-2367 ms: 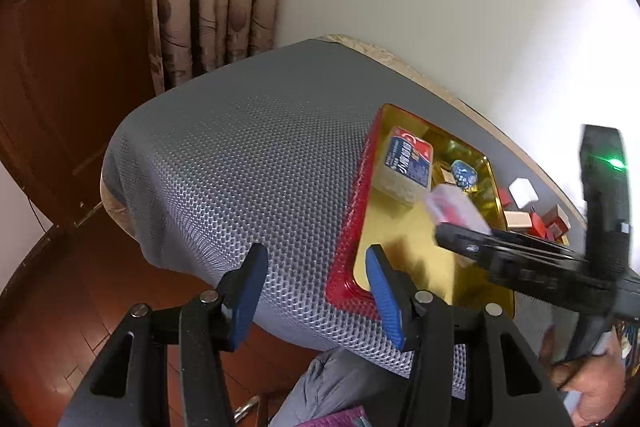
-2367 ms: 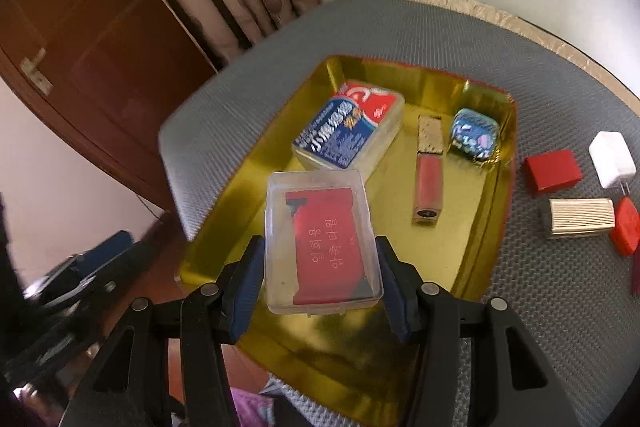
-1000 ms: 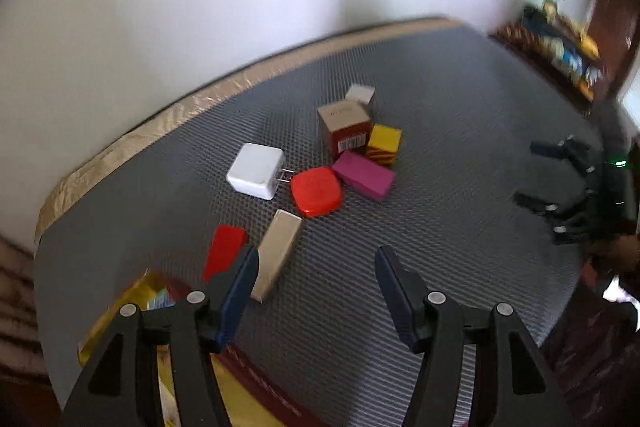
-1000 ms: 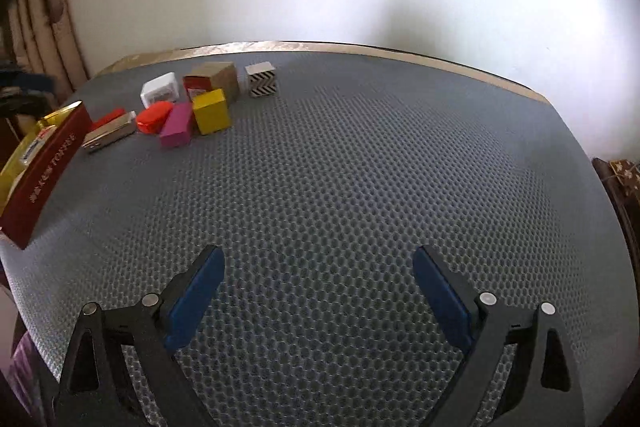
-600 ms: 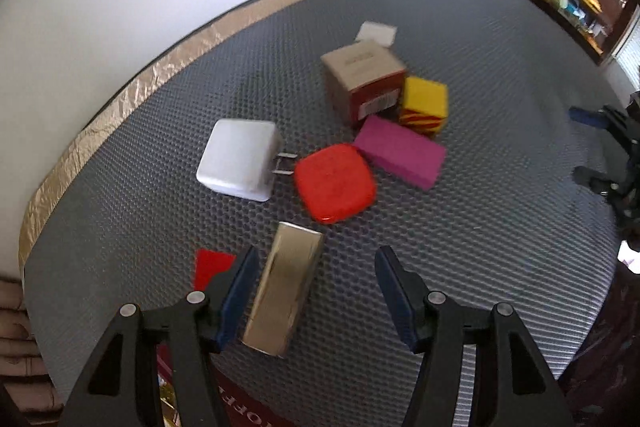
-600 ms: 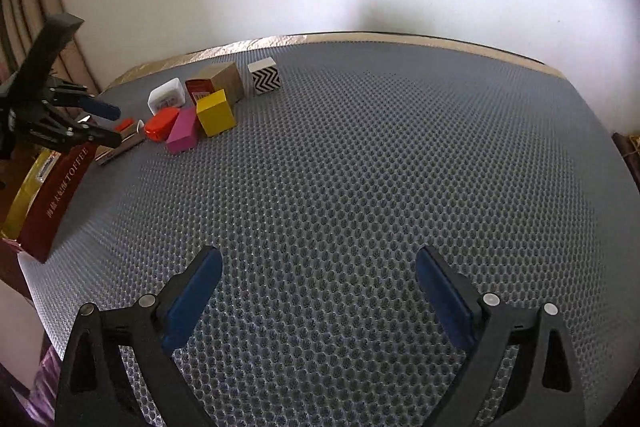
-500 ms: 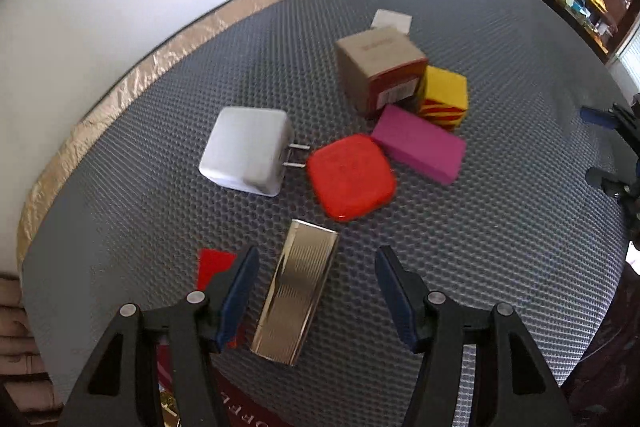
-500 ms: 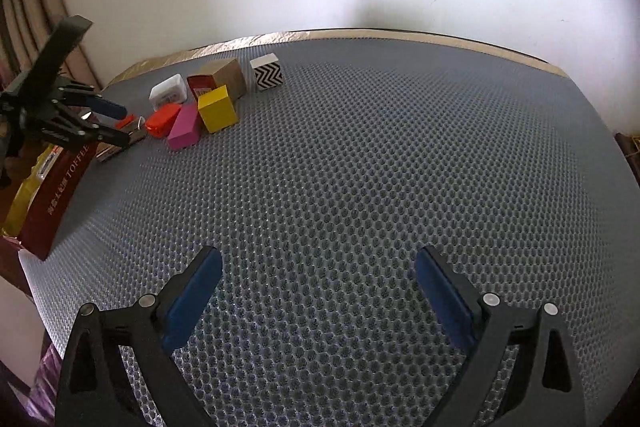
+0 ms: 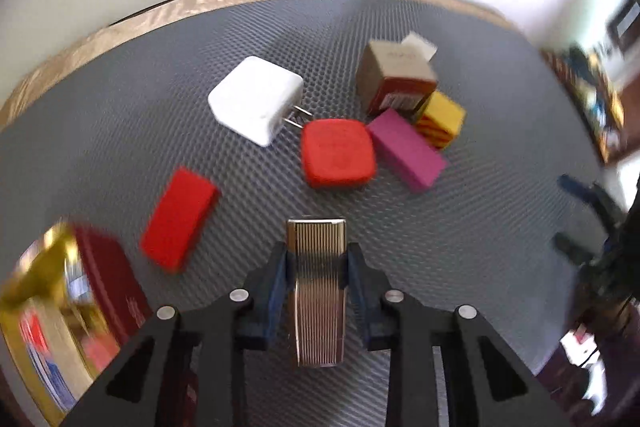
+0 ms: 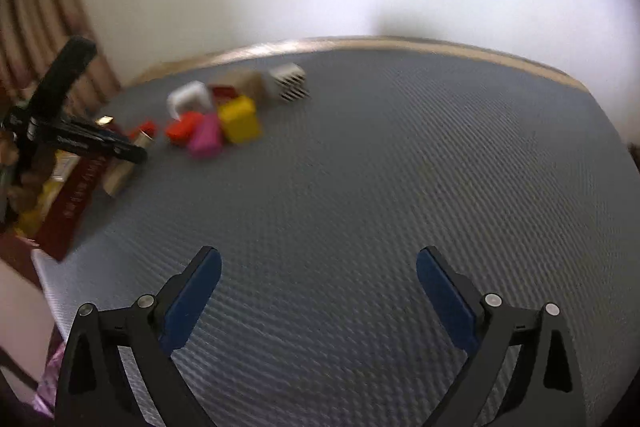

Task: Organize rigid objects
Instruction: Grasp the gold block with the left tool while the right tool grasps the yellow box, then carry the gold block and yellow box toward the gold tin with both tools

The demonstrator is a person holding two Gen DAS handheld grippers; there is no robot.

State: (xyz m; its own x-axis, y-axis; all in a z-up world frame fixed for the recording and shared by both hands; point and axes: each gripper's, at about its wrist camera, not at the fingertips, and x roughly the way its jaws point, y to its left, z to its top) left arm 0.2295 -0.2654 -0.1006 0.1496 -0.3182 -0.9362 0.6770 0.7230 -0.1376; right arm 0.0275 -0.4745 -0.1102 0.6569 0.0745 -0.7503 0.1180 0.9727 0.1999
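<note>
Our left gripper squeezes the gold box on the gray mat, by the tray. Our right gripper is wide open and holds nothing. Past the gold box lie a red block, a red case, a pink block and a white plug.

Left view looks steeply down, close; right view faces the same block cluster from afar.

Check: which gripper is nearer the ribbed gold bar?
Left. The left gripper is shut on the gold bar, pads against its long sides. The right gripper is open over bare grey mat, well away from it.
</note>
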